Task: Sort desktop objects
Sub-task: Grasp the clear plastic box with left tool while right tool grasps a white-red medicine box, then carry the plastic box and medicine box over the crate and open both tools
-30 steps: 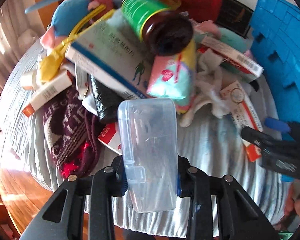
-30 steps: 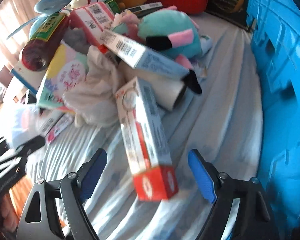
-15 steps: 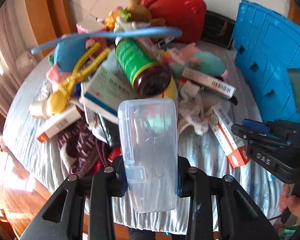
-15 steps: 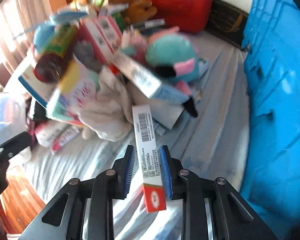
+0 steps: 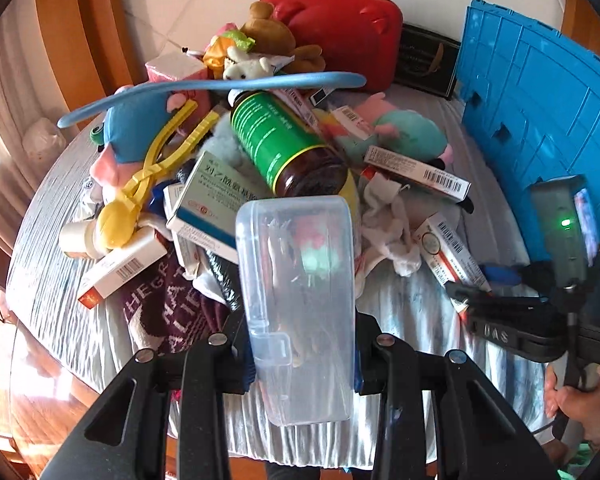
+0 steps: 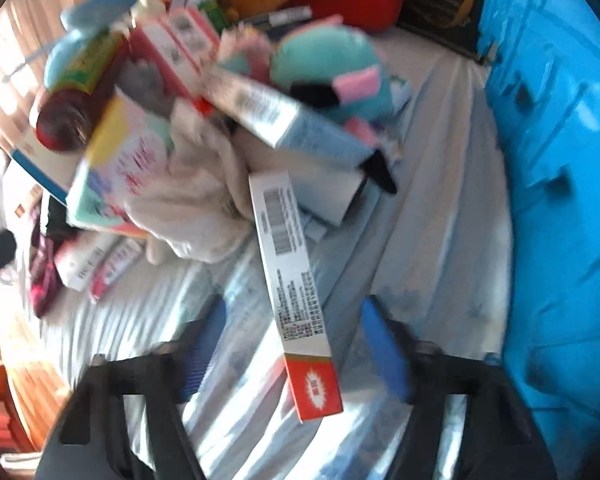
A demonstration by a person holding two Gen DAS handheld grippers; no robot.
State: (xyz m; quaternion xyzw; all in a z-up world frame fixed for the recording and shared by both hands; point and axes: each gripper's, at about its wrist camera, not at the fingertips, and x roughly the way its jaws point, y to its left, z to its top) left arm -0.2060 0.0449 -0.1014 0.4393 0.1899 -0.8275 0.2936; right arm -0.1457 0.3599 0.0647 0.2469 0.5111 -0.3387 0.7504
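My left gripper [image 5: 302, 376] is shut on a clear plastic box [image 5: 298, 304], held upright above the near edge of the pile. My right gripper [image 6: 294, 344] is open, its blue pads wide apart on either side of a long white carton with a red end [image 6: 292, 280], which lies on the grey cloth; the view is blurred. In the left wrist view the right gripper [image 5: 476, 292] sits low at the right by the same carton [image 5: 448, 252]. The pile holds a green-labelled brown bottle [image 5: 288, 144], medicine boxes, plush toys and a white sock [image 5: 392, 220].
A blue crate [image 5: 540, 120] stands along the right side, close to the right gripper [image 6: 560, 160]. A red case [image 5: 340, 20] and a black box stand at the back. A maroon knitted hat [image 5: 168, 312] lies at the front left. The wooden table edge is nearby.
My right gripper closed on the red-ended carton half a second ago and has now opened; the carton lies between its pads. My left gripper lifted back from the pile with the clear box.
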